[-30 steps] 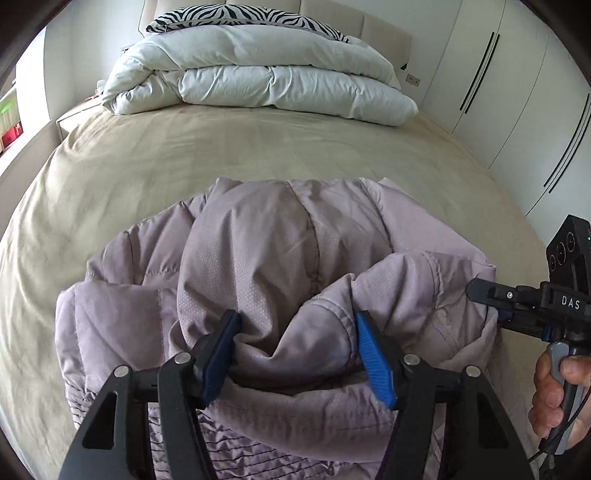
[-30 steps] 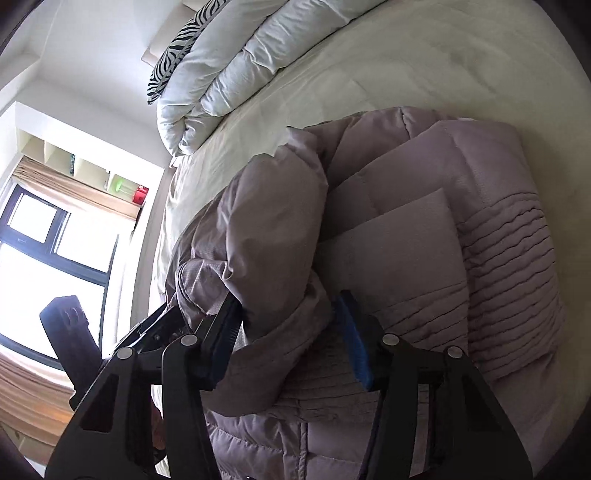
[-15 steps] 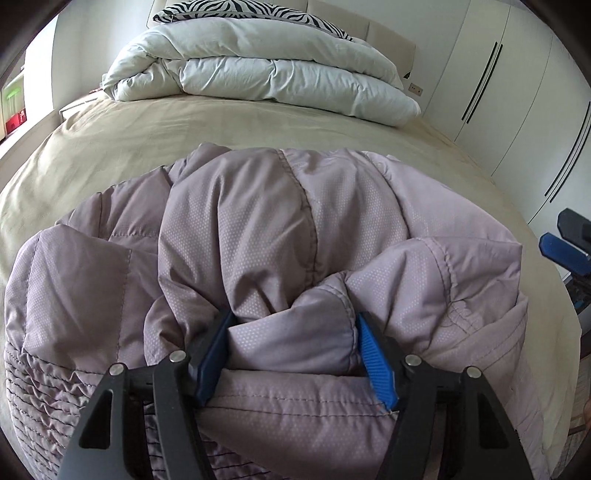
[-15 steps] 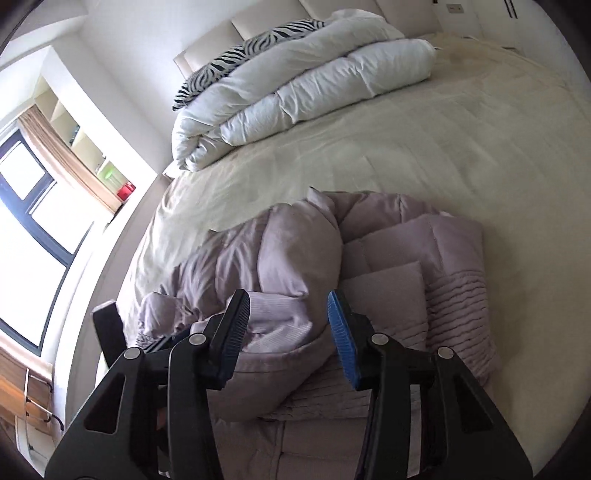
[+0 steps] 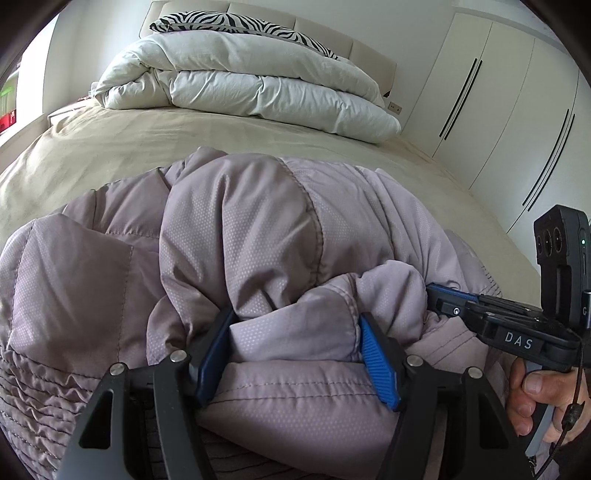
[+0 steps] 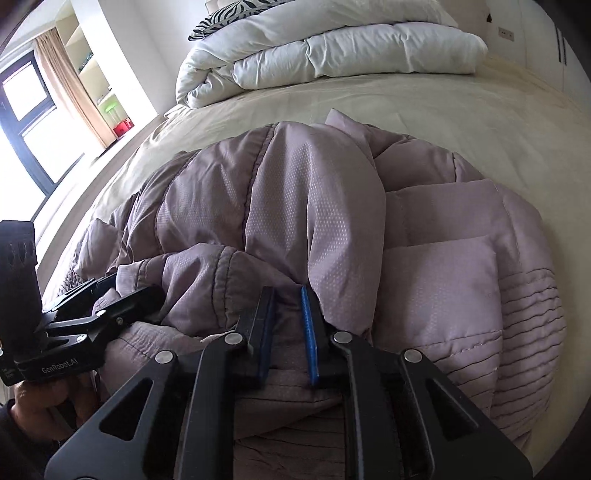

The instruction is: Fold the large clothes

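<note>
jacket (image 5: 236,236): we see a mauve quilted puffer, bunched and partly folded on the bed (image 5: 110,147), near edge of the mattress, filling the lower half of both views.
jacket axis: we read the long side as running left-right across the bed, parallel to the headboard; which end is collar and which is hem we cannot tell.
jacket surface: a smooth panel is folded over on top; ribbed gathered quilting shows at the lower left in the left view and at the right edge in the right view.
left gripper (image 5: 297,356): blue pads set wide apart, a thick roll of jacket fabric pressed between them, both pads touching cloth.
right gripper (image 6: 288,332): pads close together, a thin fold of the jacket pinched between.
gripper spacing: near each other on the same near edge; right tool enters the left view from the right, with its hand (image 5: 539,402) on the handle.
duvet (image 5: 251,85): white, folded, at the head of the bed, well apart from the jacket.
zebra pillow (image 5: 221,22): on top of the duvet.
wardrobe (image 5: 498,110): white doors, right of the bed.
</note>
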